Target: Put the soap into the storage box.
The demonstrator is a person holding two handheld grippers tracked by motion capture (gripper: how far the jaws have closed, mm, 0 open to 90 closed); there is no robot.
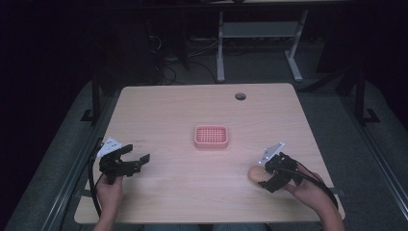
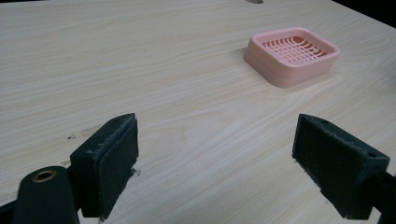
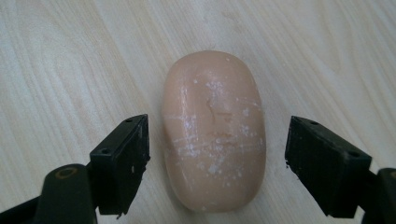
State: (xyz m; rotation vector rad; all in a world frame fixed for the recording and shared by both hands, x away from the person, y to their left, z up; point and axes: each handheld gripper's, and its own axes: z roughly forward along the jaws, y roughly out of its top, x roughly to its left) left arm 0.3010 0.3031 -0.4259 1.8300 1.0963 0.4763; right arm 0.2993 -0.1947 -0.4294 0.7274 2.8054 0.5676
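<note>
A peach-coloured bar of soap [image 3: 214,130] lies flat on the wooden table [image 1: 192,110], seen near the front right as a soap bar [image 1: 256,173]. My right gripper [image 3: 217,163] is open, its two jaws standing on either side of the bar without touching it. In the high view the right gripper [image 1: 269,175] sits right over the soap. A pink soap dish [image 1: 210,136] with a grid bottom rests at the table's middle. My left gripper [image 1: 137,160] hovers open near the front left, with bare wood between its jaws [image 2: 215,163]; the soap dish [image 2: 292,57] lies ahead to its right.
A round cable hole [image 1: 240,96] is at the table's far edge. Beyond the table stand a white desk frame [image 1: 255,43] and dark floor. Open wood lies between the dish and both grippers.
</note>
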